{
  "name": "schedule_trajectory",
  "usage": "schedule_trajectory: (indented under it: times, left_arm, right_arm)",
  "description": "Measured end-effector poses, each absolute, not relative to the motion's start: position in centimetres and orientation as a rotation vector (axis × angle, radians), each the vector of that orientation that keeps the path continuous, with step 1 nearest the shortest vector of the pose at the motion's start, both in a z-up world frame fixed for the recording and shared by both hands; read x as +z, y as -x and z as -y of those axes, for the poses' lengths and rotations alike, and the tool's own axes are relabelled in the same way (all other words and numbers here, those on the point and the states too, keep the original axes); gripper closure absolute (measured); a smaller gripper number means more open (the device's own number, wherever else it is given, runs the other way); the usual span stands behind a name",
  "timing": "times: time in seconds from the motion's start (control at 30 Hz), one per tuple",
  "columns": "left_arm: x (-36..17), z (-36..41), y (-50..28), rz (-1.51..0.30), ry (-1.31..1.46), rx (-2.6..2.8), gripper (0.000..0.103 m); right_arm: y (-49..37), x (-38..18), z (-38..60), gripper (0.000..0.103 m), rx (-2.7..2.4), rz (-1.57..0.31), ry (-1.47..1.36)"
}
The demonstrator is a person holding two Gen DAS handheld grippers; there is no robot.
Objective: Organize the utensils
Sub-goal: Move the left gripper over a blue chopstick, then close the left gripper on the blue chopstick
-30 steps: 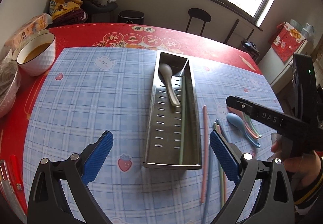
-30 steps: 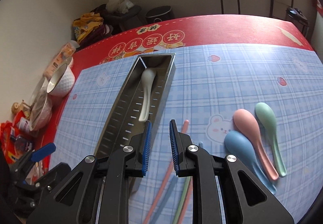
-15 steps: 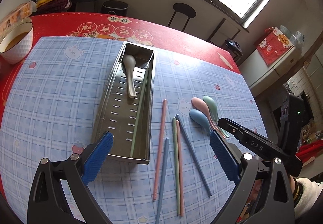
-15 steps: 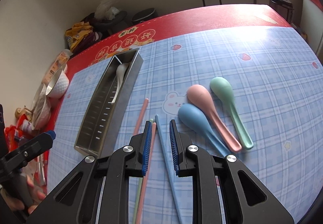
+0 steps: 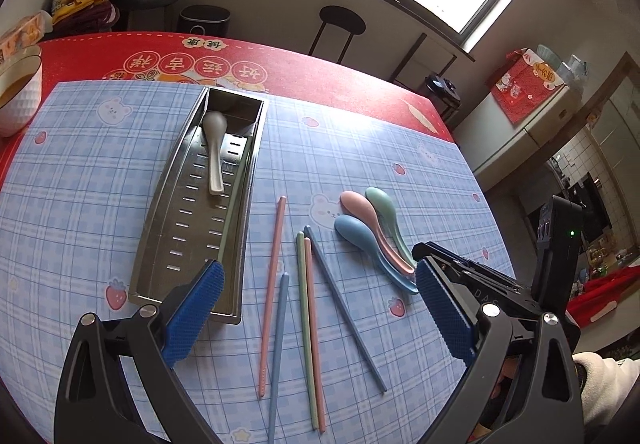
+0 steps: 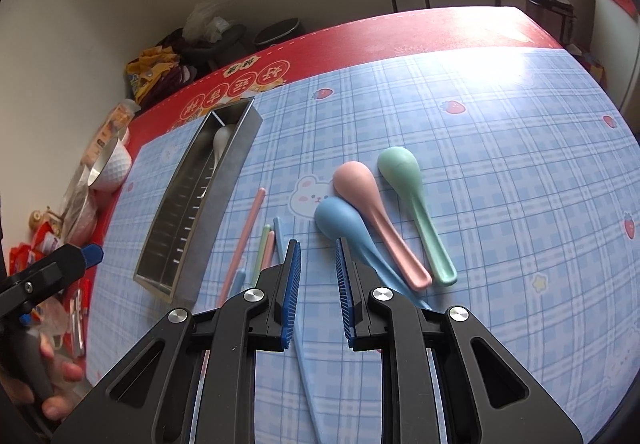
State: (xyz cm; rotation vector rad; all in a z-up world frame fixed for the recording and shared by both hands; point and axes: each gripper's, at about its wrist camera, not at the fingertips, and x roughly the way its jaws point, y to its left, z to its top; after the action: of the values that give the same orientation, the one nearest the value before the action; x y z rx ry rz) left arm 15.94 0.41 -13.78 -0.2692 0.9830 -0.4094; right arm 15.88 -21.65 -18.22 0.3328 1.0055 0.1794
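Blue spoon [image 6: 340, 222] beyond right gripper [image 6: 318, 296].

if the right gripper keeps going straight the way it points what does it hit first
Most likely the blue spoon. The right gripper is partly open and empty, and the spoon's bowl lies just beyond its fingertips, with the handle running under the right finger. Its height above the mat is unclear, so it may touch the mat first.

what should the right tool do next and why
Probably ease the right tool down and forward over the blue spoon handle. Its pads are slightly parted and empty, the handle runs just under its right pad, and only a white spoon lies in the metal tray.
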Motion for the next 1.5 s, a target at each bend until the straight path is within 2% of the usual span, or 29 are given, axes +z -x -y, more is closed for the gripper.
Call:
schedule_trajectory:
  times: [0.7,0.83,1.03,1.23,1.3,1.37,1.4,1.47,1.5]
  left_arm:
    - [-11.7,0.8,-14.6,-0.881,0.234,-0.446,0.009]
    - [-12.5,1.0,-14.5,-0.89,0.2,-0.41,0.009]
    - [-16.1,2.1,-13.3,-0.917,0.009,-0.331,0.009]
    - [-20.2,2.8,-11.7,-0.996,-0.084,-0.326,0.024]
    - [-21.1,2.8,-11.7,-1.014,-0.083,-0.33,0.034]
    - [-21.9,2.8,-11.9,-1.035,-0.076,-0.338,0.058]
    - [-22.3,2.8,-11.9,-1.05,-0.068,-0.34,0.063]
    - [-22.9,2.5,-12.1,-1.073,-0.031,-0.358,0.082]
    - [-23.1,2.4,-12.1,-1.081,-0.018,-0.366,0.084]
  right_arm:
    - [-15.7,-18.1,21.5,0.084,0.184,-1.008,-0.327]
    - [-15.6,-18.3,21.5,0.084,0.182,-1.013,-0.323]
    - [-14.9,-19.5,21.8,0.084,0.177,-1.035,-0.307]
    - [-14.3,-20.8,22.5,0.084,0.163,-1.064,-0.317]
    - [-14.2,-21.1,22.8,0.084,0.157,-1.069,-0.323]
    - [-14.1,-21.4,22.9,0.084,0.155,-1.074,-0.325]
    - [-14.0,-21.5,22.9,0.084,0.155,-1.076,-0.325]
    - [-13.9,-21.6,23.0,0.084,0.156,-1.079,-0.325]
    - [-13.9,-21.7,23.0,0.084,0.155,-1.08,-0.326]
